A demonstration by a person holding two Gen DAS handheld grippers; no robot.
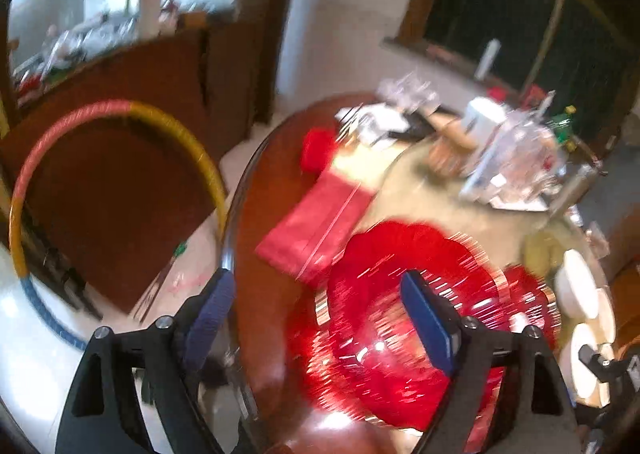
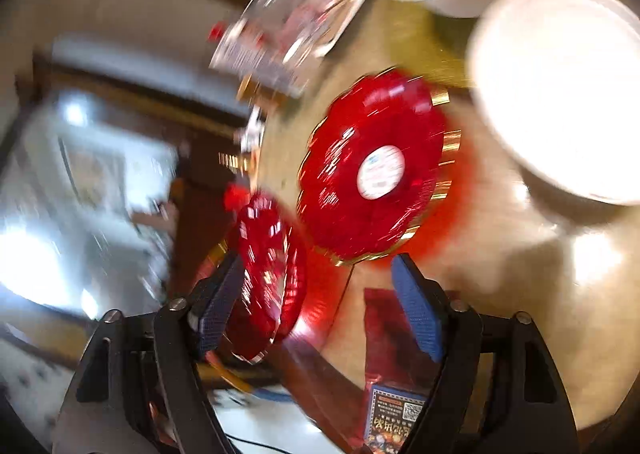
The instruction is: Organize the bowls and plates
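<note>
The left claw [image 1: 316, 314] is spread above a red plate [image 1: 400, 314] on the surface [image 1: 264, 214]. The right claw [image 2: 316, 306] is spread too; another red plate [image 2: 372, 166] lies ahead, white bowls [image 2: 560, 94] beyond.

We see red plates [image 2: 372, 170] with gold scalloped rims, one with a white centre label; white bowls [image 2: 560, 94]; blue finger pads [image 1: 428, 318]; a pink-yellow-blue hoop [image 1: 120, 110]; a red packet [image 1: 316, 222].
</note>
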